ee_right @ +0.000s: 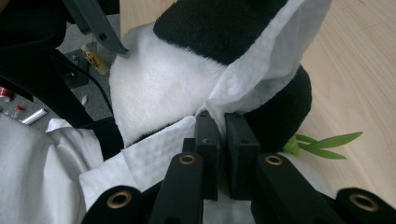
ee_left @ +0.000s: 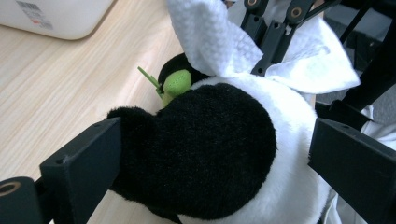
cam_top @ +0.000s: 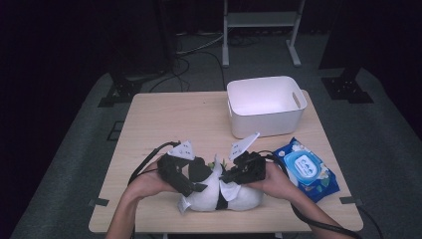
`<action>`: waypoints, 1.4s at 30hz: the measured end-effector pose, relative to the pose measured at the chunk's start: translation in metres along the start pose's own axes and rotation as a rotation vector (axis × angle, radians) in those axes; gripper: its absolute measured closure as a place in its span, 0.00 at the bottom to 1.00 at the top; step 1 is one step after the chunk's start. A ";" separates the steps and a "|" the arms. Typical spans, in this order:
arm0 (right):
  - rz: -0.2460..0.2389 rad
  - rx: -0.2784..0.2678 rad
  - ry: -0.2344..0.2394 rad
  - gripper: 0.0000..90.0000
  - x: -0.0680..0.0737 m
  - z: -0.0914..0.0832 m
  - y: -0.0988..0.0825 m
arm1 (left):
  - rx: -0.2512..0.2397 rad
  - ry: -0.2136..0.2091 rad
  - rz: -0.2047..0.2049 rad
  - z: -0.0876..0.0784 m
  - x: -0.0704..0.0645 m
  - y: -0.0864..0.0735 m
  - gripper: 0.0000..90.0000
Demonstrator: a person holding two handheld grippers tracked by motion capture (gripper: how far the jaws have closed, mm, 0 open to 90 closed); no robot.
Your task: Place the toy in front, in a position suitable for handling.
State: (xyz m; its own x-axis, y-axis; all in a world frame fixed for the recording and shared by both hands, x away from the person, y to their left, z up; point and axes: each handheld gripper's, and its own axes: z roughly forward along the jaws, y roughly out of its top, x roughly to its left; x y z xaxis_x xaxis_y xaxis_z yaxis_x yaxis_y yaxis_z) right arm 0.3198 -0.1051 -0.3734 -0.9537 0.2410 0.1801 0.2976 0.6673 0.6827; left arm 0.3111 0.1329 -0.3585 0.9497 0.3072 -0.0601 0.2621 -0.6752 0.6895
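— One black-and-white plush panda [cam_top: 234,195] lies low in the centre of the high view, right?

— Yes. The left gripper [ee_left: 210,158] has its jaws apart around a black furry part; the right gripper [ee_right: 223,140] is clamped on a white textured wipe [ee_right: 154,158] draped over it.

— Around it?

— A white plastic bin [cam_top: 266,105] above, a blue wet-wipe pack [cam_top: 306,168] at right, on the pale wooden table [cam_top: 164,119].

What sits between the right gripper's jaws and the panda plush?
A white wet wipe: the right gripper pinches it shut and it drapes over the panda plush, clearest in the right gripper view.
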 end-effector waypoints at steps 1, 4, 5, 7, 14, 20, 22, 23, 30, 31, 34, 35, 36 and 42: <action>-0.001 0.006 0.002 0.93 0.000 0.000 0.000 | 0.009 0.000 0.000 0.002 -0.001 -0.001 0.03; -0.013 0.022 0.008 0.93 0.002 -0.001 0.002 | 0.020 0.003 0.013 0.006 -0.003 -0.003 0.05; -0.010 0.026 0.011 0.93 0.002 -0.002 0.003 | 0.026 0.003 0.019 0.006 -0.004 -0.004 0.05; -0.013 0.033 0.023 0.92 0.003 -0.004 0.004 | 0.038 0.000 0.027 0.007 -0.005 -0.006 0.08; -0.064 0.072 0.060 0.92 0.012 -0.010 0.007 | 0.048 -0.006 0.031 0.010 -0.009 -0.016 0.11; -0.077 0.086 0.102 0.92 0.018 -0.011 0.004 | 0.037 0.014 0.024 0.013 -0.013 -0.020 0.11; -0.087 0.106 0.112 0.92 0.022 -0.011 0.002 | 0.036 0.021 0.029 0.014 -0.013 -0.021 0.11; -0.093 0.113 0.113 0.92 0.023 -0.010 0.001 | 0.034 0.024 0.028 0.014 -0.014 -0.022 0.11; -0.115 0.189 0.123 0.95 0.026 0.010 -0.004 | 0.019 0.038 0.025 0.019 -0.014 -0.023 0.11; -0.118 0.194 0.118 0.95 0.026 0.011 -0.004 | 0.015 0.038 0.022 0.019 -0.013 -0.024 0.11; -0.125 0.197 0.094 0.95 0.025 0.012 -0.004 | -0.002 0.039 0.021 0.020 -0.011 -0.025 0.11; -0.127 0.203 0.082 0.95 0.025 0.014 -0.004 | -0.003 0.040 0.021 0.021 -0.010 -0.025 0.11; -0.133 0.204 0.073 0.95 0.025 0.015 -0.005 | -0.003 0.043 0.022 0.021 -0.009 -0.025 0.11; -0.131 0.203 0.049 0.96 0.020 0.019 -0.004 | -0.017 0.054 0.001 0.023 -0.005 -0.025 0.11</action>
State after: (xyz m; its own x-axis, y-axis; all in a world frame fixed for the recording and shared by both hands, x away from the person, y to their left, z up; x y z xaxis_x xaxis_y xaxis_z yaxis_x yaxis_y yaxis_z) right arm 0.3003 -0.0901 -0.3858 -0.9842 0.1118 0.1372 0.1694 0.8199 0.5469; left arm 0.3036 0.1328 -0.3919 0.9394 0.3423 -0.0204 0.2574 -0.6646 0.7015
